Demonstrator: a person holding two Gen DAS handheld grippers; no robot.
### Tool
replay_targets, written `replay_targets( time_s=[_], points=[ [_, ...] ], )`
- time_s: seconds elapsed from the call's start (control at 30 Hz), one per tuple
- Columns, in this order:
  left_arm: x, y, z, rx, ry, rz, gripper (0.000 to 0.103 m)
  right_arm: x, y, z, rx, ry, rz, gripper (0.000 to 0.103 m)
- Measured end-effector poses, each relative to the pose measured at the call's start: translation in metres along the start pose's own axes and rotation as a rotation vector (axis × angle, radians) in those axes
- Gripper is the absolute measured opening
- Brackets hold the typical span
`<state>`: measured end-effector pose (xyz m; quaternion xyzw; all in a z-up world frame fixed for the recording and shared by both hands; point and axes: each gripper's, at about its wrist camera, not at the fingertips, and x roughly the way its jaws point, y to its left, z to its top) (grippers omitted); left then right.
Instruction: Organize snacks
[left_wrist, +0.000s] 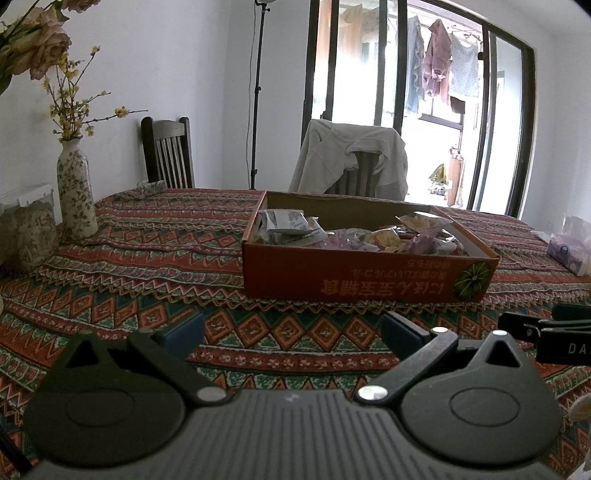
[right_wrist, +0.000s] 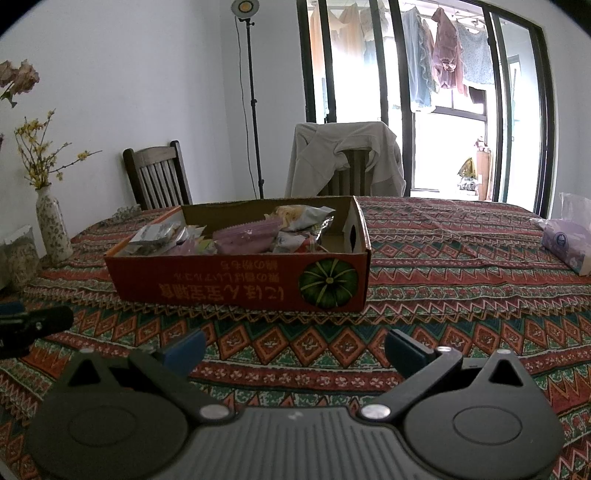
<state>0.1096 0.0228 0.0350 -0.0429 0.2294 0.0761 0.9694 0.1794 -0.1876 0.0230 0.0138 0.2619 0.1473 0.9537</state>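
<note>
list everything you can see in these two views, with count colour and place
cardboard box: one, red-orange with a green pumpkin print, middle of the table
snack packets: several, purple, silver and yellow, piled inside the box
tablecloth: one, red, green and orange pattern, covering the table
vase: one, white floral, yellow flower sprigs in it, far left of the table
storage jar: one, clear, left edge beside the vase
tissue pack: one, purple, right edge of the table
chairs: two, dark wood, behind the table; the right one has a beige jacket draped over it
light stand: one, black, by the wall
hanging laundry: several pieces, outside the glass doors
left gripper: open, empty, above the cloth
right gripper: open, empty, above the cloth
</note>
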Motion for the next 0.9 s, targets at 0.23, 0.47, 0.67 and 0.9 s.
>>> replay_targets(
  time_s=[0.23, 0.47, 0.67, 0.9],
  points=[
    [0.0002, 0.0011, -0.0009, -0.003, 0.002, -0.002, 0.103, 0.0000, 0.0002, 0.0001, 0.000, 0.001, -0.001, 0.103],
    [0.0006, 0.0017, -0.0012, -0.003, 0.005, 0.000, 0.103, 0.0001, 0.0005, -0.0001, -0.001, 0.002, -0.001, 0.103],
    [0.0004, 0.0012, -0.0015, 0.000, 0.004, -0.002, 0.103, -0.0001, 0.0006, -0.0001, -0.001, 0.003, -0.001, 0.103],
    [0.0005, 0.0008, -0.0033, 0.004, 0.007, -0.006, 0.103, 0.0004, 0.0005, -0.0003, -0.001, 0.005, 0.000, 0.103]
  ],
)
